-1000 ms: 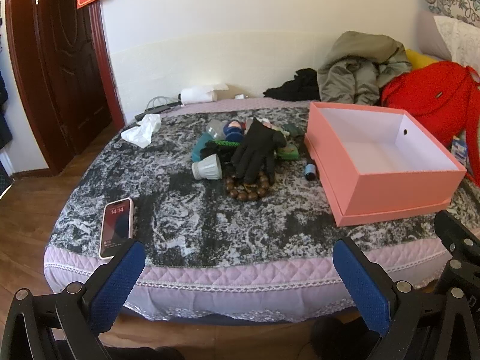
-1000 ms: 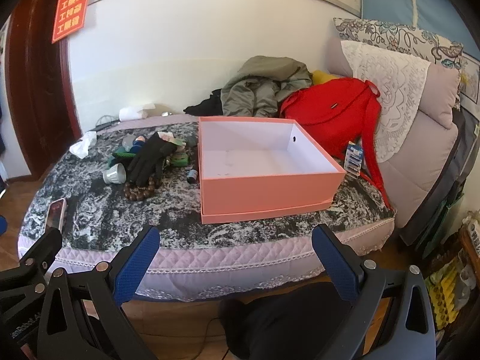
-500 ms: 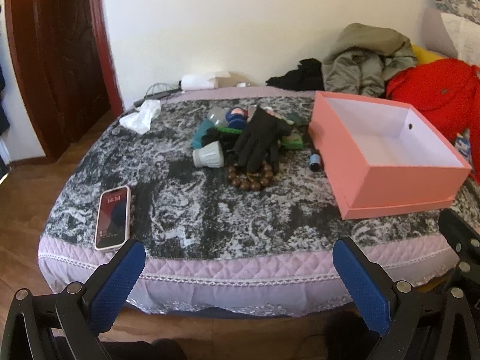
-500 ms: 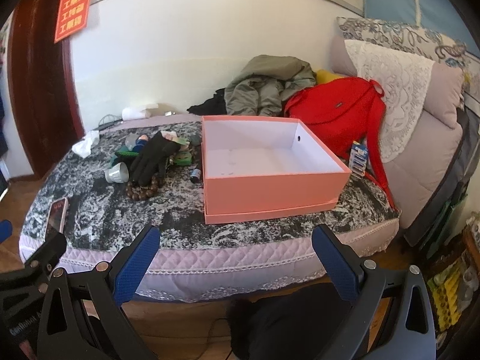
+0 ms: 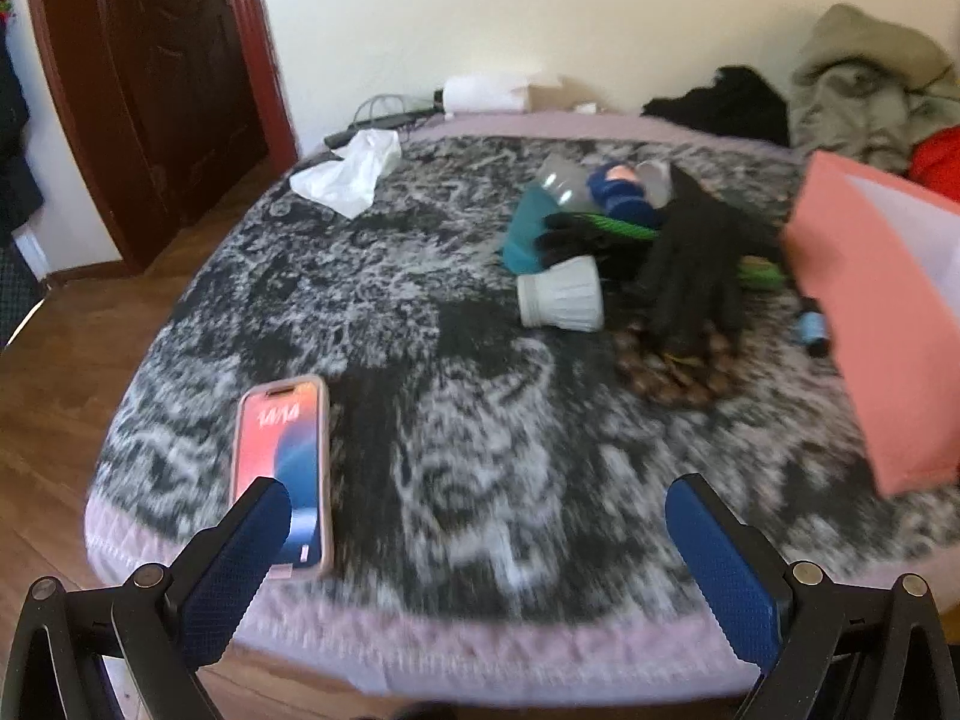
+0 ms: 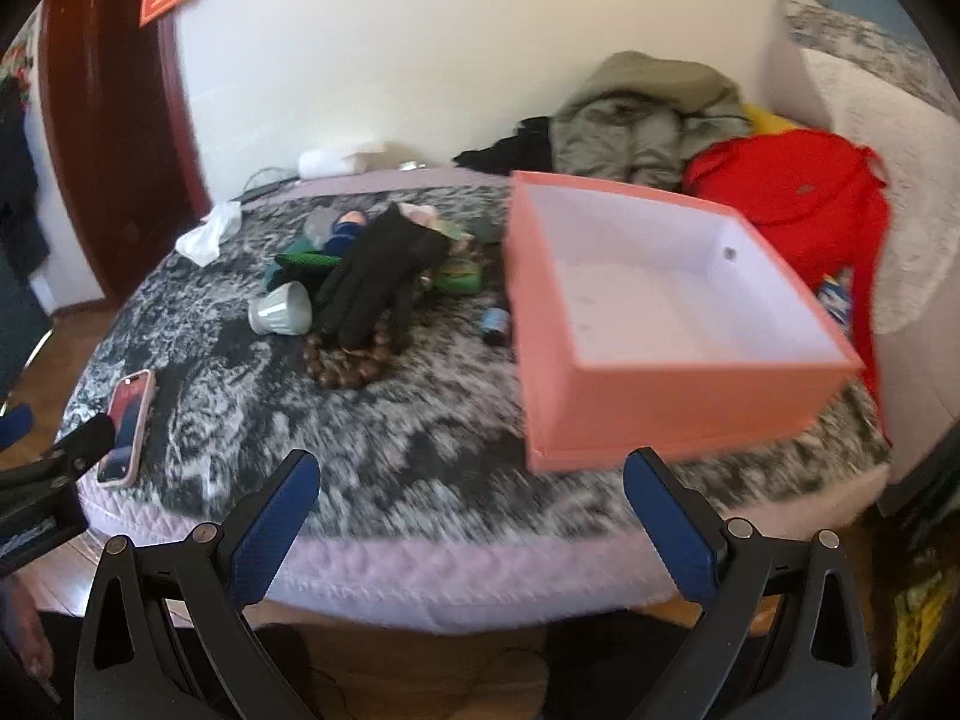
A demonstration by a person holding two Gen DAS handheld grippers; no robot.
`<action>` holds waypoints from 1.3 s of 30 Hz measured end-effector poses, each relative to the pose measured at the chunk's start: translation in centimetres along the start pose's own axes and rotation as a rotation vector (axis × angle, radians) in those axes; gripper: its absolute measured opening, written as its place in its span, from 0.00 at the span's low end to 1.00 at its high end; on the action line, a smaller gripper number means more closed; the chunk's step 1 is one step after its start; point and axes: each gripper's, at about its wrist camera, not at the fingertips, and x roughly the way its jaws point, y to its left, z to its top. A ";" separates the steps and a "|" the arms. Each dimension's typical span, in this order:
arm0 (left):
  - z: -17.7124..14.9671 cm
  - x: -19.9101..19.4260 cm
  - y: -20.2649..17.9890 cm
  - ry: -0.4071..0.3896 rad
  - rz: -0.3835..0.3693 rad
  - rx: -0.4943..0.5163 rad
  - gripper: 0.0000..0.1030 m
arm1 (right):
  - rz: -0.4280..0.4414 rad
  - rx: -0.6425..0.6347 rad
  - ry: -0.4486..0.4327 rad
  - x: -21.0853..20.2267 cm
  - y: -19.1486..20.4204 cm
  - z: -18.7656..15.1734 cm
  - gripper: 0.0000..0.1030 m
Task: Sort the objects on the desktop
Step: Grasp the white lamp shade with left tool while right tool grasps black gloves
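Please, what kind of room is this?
Probably a room in a home, a bedroom or living room. A quilted cover lies over the surface with the clutter, coats and a red bag are piled by the wall, and a dark wooden door stands at the left.

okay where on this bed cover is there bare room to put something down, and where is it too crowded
Bare: the wide front strip between the phone and the pink box, and the stretch between the phone and the white tissue. The pink box's inside looks empty. Crowded: the pile around the black glove, white cup and beads; the small blue bottle fills the gap beside the box.
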 end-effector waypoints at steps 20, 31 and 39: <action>6.5 17.5 -3.0 0.112 -0.062 -0.020 1.00 | 0.270 0.128 0.140 22.1 3.6 13.4 0.99; 8.0 21.2 -5.2 0.151 -0.152 -0.003 0.98 | 0.316 0.179 0.197 28.2 3.6 14.5 0.85; 8.3 21.5 -2.3 0.194 -0.177 -0.140 0.58 | 0.410 0.198 0.228 28.6 2.7 14.5 0.15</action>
